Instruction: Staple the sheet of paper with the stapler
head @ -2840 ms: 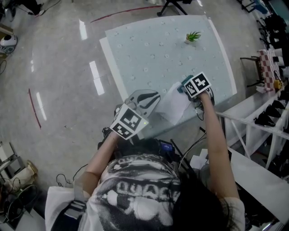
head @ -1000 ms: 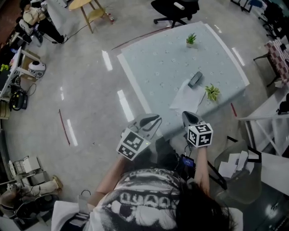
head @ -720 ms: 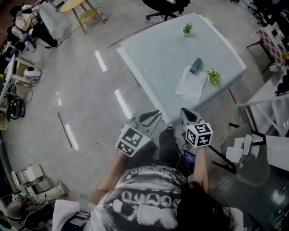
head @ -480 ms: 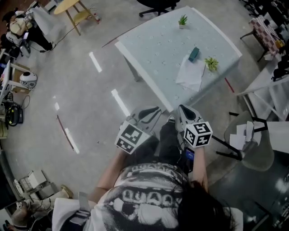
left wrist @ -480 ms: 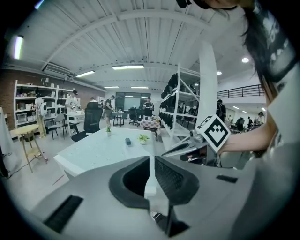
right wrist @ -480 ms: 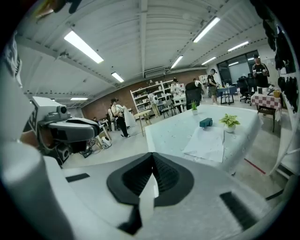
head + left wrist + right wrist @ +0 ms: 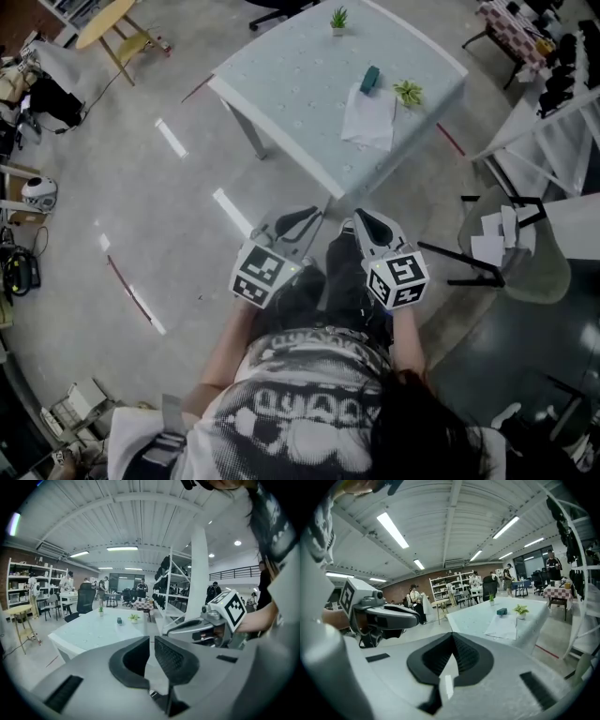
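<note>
The white sheet of paper (image 7: 367, 117) lies on the pale table (image 7: 300, 84), one edge hanging over the table's near side. The dark teal stapler (image 7: 370, 79) sits at the sheet's far edge. Both show again in the right gripper view: paper (image 7: 504, 627), stapler (image 7: 502, 612). I stand back from the table. Both grippers hang side by side over the floor in front of my body, far short of it. The left gripper (image 7: 314, 217) (image 7: 151, 639) shows a narrow gap with nothing in it. The right gripper (image 7: 361, 221) (image 7: 452, 637) is shut and empty.
Two small potted plants stand on the table, one beside the stapler (image 7: 407, 91) and one at the far edge (image 7: 338, 18). A grey chair with papers (image 7: 511, 248) stands to my right, white racks (image 7: 553, 122) beyond it. A wooden stool (image 7: 112, 23) is far left.
I have stepped back, so the table looks smaller and farther away. Both grippers came away from the table toward my body. Paper and stapler stayed where they lay.
</note>
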Available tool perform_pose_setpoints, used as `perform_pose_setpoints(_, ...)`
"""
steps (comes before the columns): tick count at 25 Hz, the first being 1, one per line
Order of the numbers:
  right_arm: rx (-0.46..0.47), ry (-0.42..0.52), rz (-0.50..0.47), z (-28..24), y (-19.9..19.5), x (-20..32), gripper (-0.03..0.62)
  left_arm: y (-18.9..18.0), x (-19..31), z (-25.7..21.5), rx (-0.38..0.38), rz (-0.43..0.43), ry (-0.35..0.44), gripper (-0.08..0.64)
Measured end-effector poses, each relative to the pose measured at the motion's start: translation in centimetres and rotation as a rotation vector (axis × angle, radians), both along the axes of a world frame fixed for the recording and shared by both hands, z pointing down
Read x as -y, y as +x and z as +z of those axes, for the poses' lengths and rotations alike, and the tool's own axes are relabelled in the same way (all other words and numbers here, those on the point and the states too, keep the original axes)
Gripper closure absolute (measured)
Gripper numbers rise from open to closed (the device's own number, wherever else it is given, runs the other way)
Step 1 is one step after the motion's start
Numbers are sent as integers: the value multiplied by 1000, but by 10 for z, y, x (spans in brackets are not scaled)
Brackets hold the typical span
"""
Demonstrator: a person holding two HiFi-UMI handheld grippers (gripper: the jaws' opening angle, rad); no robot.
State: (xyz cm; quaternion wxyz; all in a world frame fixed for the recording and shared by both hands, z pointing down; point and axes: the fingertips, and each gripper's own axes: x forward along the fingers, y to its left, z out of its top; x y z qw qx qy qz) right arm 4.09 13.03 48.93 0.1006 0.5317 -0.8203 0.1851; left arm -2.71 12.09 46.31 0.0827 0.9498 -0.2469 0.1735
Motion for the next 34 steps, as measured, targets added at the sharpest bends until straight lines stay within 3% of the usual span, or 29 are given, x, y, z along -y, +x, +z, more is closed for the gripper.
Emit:
perform_pose_setpoints(13, -36, 40, 17, -8, 5, -24, 607, 17, -24, -3, -16, 69, 26, 529)
perform_pose_setpoints(34, -34, 47, 56, -10, 14, -12, 606, 15, -25, -1, -3, 88, 28, 529)
